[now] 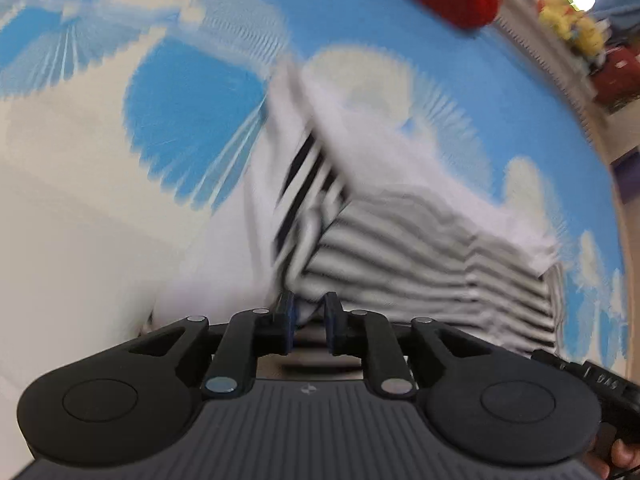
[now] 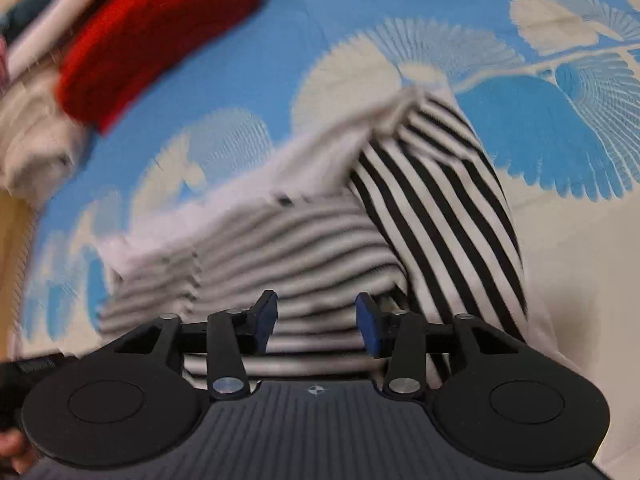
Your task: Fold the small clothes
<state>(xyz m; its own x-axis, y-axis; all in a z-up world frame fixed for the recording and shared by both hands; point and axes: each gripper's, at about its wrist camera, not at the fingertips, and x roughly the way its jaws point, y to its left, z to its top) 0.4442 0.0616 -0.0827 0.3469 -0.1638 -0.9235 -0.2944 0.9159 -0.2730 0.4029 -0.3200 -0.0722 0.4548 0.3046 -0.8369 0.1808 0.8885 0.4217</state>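
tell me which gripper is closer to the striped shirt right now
Left. The left gripper is pinching an edge of the striped shirt, while the right gripper is open just over it, not gripping.

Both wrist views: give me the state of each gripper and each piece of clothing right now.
left gripper: shut on the striped garment's edge.
right gripper: open, fingers apart over the cloth, gripping nothing.
striped garment: partly folded, bunched, white inner side turned up, lying on the blue patterned sheet.
red garment: lying folded, apart from the striped one.
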